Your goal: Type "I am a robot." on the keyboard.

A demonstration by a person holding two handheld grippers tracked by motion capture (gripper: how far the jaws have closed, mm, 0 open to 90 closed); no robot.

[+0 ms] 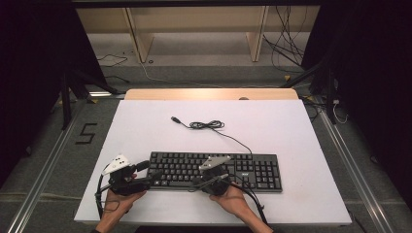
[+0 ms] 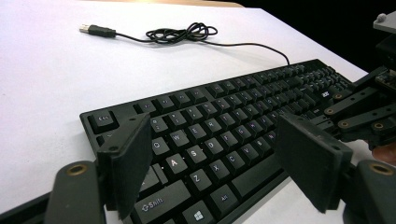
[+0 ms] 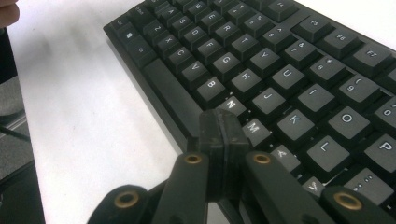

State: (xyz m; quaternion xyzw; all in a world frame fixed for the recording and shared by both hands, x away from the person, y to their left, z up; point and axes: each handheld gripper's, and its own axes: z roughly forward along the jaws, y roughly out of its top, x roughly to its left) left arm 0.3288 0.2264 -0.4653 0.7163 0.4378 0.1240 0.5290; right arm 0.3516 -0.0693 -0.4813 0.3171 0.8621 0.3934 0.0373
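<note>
Black keyboard (image 1: 216, 171) lies flat at table (image 1: 145, 131) near edge, toward 6 o'clock; its cable (image 1: 214, 125) coiled at 12, unplugged. Right gripper (image 3: 223, 128) has jaws pressed together, nothing between — tip poised over N/M keys, likely as single poking finger. Left gripper (image 2: 219, 163) at keyboard's 9 o'clock end, jaws spread wide, holding nothing — probably ready to steady keyboard.

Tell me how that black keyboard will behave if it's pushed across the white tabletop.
The keyboard looks rigid and flat, so it should probably slide as one piece, not tip or roll. Its trailing cable, loosely coiled, is floppy and would likely drag behind. Pushed at one end, it may pivot.
</note>
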